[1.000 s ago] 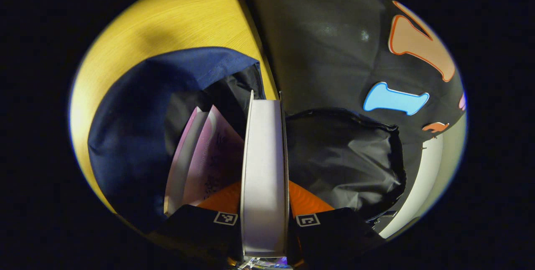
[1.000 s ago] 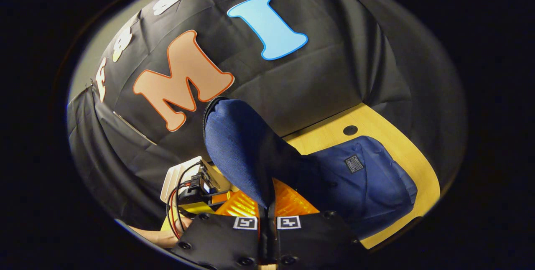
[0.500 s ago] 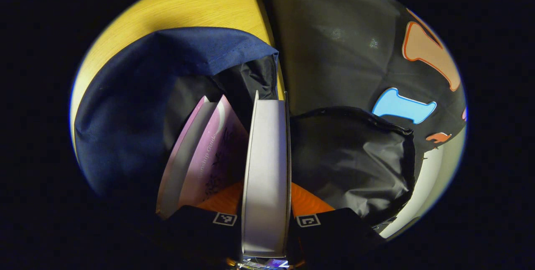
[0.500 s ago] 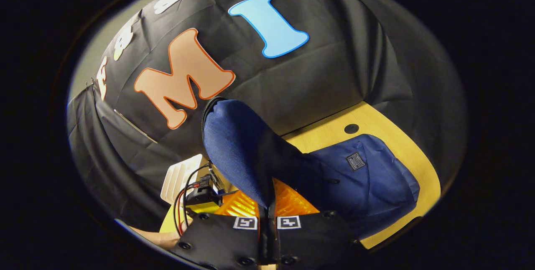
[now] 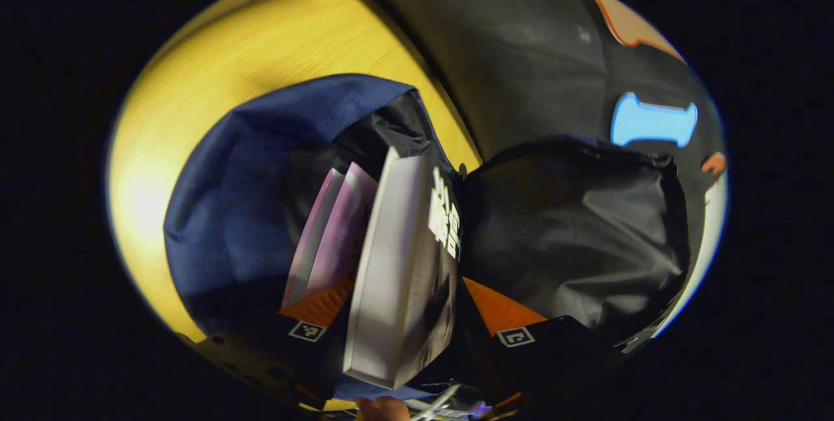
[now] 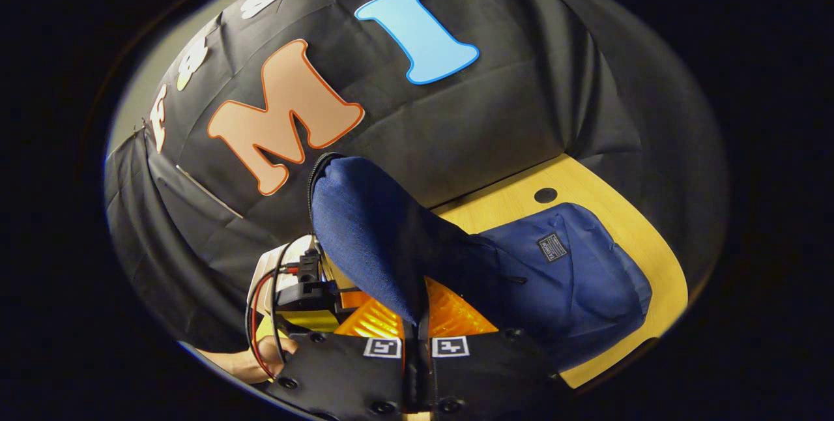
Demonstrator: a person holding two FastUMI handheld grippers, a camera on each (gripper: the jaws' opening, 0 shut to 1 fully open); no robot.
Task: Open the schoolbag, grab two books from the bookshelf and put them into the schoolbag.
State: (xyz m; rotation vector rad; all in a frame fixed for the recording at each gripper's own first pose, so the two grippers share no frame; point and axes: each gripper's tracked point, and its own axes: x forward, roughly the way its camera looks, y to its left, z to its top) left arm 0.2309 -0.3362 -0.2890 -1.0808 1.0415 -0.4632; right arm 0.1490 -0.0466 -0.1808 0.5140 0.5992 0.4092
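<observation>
The navy schoolbag (image 5: 241, 180) lies open on the wooden table (image 5: 228, 82), its black lining (image 5: 573, 232) spread to the right. A purple book (image 5: 339, 225) stands inside the opening. A second book (image 5: 397, 264), with pale page edges and a dark cover, leans tilted in the opening between the spread fingers of my left gripper (image 5: 401, 290), which is open, with a gap on the right side. My right gripper (image 6: 417, 320) is shut on the schoolbag's raised flap (image 6: 371, 225), holding it up above the bag's body (image 6: 567, 271).
In the right gripper view the left gripper (image 6: 306, 287) with its red and black wires sits left of the flap, a hand (image 6: 260, 349) below it. Something white (image 6: 264, 274) stands behind it. The table has a round hole (image 6: 545, 195) near the booth wall.
My left gripper's fingers have spread apart and the pale-edged book has tipped sideways, showing its dark cover. The right gripper still holds the flap, almost unmoved.
</observation>
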